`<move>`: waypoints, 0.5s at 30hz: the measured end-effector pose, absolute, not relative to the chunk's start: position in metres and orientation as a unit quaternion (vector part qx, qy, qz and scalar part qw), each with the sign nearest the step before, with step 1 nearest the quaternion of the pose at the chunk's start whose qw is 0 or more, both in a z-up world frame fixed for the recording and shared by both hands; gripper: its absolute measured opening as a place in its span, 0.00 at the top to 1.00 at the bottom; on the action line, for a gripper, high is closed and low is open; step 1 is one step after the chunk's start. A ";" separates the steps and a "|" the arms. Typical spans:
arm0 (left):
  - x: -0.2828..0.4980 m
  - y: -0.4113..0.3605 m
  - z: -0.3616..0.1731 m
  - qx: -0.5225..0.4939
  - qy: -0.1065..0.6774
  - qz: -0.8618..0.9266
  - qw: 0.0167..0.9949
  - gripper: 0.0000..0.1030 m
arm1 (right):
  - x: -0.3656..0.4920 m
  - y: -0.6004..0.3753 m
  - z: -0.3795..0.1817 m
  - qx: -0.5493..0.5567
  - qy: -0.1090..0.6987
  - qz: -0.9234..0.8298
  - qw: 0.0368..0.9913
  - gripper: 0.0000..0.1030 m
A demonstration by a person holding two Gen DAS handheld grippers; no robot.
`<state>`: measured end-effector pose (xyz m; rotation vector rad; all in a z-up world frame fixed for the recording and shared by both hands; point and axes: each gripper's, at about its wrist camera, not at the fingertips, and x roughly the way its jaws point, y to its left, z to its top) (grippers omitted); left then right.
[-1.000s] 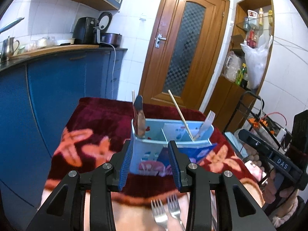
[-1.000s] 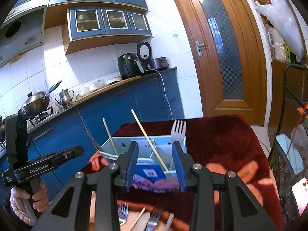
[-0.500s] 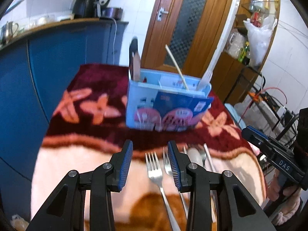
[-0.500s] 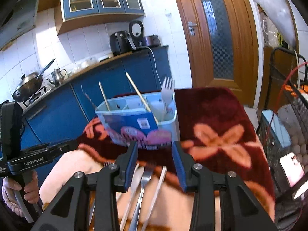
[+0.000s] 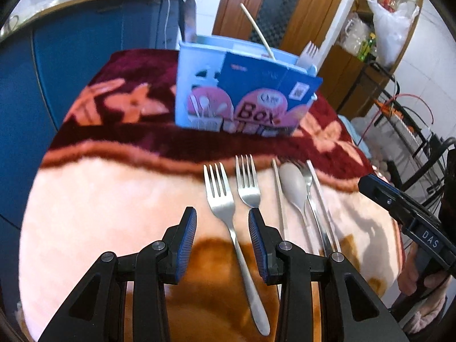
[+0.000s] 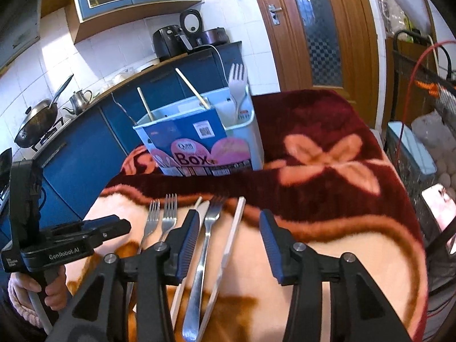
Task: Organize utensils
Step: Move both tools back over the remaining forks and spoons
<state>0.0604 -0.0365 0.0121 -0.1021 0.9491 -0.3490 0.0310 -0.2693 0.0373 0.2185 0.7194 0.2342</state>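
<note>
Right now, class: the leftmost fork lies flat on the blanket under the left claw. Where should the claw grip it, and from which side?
Grip the fork at its narrow neck, just behind the tines, coming from above with one finger on each side. It lies flat, handle toward the left claw, whose open jaws already straddle that neck. A second fork lies close on the right, so keep that finger tight to the neck.

Bright daylight — fisheye-warped edges, dark corners — slight blur.
</note>
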 end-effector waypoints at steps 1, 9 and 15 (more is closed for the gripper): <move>0.060 -0.038 0.011 -0.048 0.457 -0.168 0.872 0.63 | 0.030 -0.271 0.035 0.109 0.354 0.114 0.922 0.54; 0.064 -0.047 -0.003 -0.044 0.501 -0.169 0.848 0.63 | 0.027 -0.280 0.021 0.122 0.367 0.109 0.916 0.53; 0.072 -0.050 -0.008 -0.054 0.539 -0.165 0.824 0.85 | 0.025 -0.288 0.015 0.138 0.367 0.111 0.913 0.50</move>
